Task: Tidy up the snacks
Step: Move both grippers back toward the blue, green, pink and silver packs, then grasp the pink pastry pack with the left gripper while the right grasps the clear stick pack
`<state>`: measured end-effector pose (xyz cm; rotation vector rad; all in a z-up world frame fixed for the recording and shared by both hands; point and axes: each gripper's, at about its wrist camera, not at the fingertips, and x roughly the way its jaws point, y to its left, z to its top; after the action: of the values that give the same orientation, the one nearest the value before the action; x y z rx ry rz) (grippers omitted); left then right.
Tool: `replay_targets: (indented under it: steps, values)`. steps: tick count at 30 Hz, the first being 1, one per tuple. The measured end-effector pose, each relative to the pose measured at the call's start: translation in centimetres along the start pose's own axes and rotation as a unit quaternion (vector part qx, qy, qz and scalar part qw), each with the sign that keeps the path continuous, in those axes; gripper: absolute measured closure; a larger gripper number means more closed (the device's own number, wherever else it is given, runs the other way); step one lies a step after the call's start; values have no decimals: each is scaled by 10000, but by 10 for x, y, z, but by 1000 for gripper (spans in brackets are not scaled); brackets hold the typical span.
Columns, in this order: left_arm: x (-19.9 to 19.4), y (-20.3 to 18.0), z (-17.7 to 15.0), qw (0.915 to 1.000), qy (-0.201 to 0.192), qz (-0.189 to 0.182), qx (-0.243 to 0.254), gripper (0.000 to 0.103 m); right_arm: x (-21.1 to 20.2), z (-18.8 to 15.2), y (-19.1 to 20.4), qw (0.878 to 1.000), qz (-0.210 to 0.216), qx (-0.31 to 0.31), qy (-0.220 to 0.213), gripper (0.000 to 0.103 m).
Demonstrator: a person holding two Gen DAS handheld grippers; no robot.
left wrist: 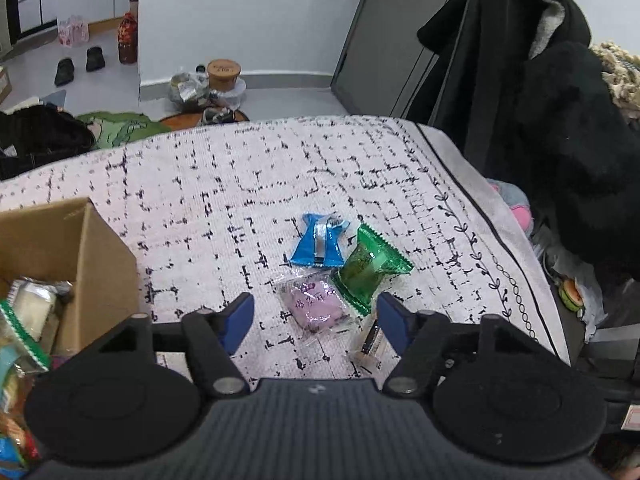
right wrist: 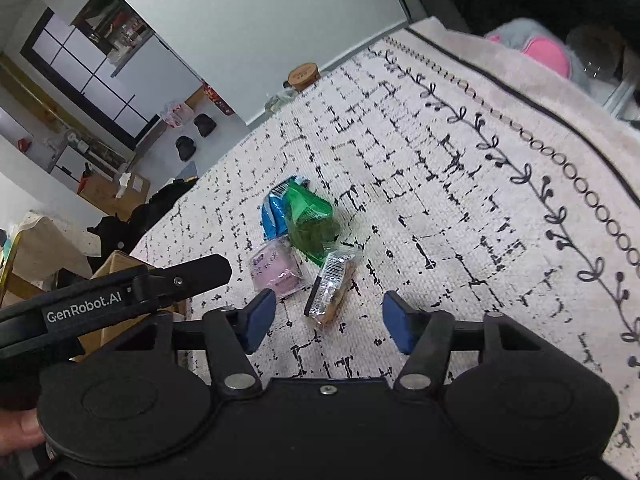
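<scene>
Several wrapped snacks lie together on a white patterned cloth [left wrist: 240, 184]: a blue packet [left wrist: 319, 240], a green packet [left wrist: 370, 270], a pink snack in clear wrap [left wrist: 316, 306] and a small clear-wrapped biscuit [left wrist: 372, 342]. My left gripper [left wrist: 316, 320] is open, its jaws either side of the pink snack. In the right wrist view the same blue packet [right wrist: 274, 210], green packet [right wrist: 310, 220], pink snack [right wrist: 276, 272] and biscuit [right wrist: 330, 288] lie just ahead. My right gripper [right wrist: 328, 318] is open, with the biscuit between its fingertips. The left gripper's body [right wrist: 120, 296] shows at the left.
A cardboard box [left wrist: 84, 264] holding several snacks stands at the left on the cloth. The cloth's edge runs along the right, with dark clothing [left wrist: 568, 140] and a pink plush item [right wrist: 548, 50] beyond. Floor clutter and shoes lie behind.
</scene>
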<state>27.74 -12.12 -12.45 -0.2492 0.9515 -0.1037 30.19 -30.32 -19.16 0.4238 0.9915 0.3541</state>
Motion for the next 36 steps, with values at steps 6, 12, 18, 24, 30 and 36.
replay_targets:
  steps: [6,12,18,24,30,36]
  values:
    - [19,4,2,9998,162,7,-98,45,24,5,-6,9998,-34,99,163,53]
    - [36,11,7,9991,291,44,-311,49,41,10,5,9996,-81,-148,226,65]
    - [52,4,8,9985,482,-28,-274,49,41,12,0,9990,-236,-259,280,85]
    - [71,-2,4,9977,635,123,-221,49,34,7,-4,9985,-281,-386,276,85]
    - [71,-7,0,9970,636,449,-25,68,26,3,-6,9990,-281,-239,264,85]
    - [54,-1,-4,9971,637,396,-96,71,9,0,-5,9995,-197,-204,127,85]
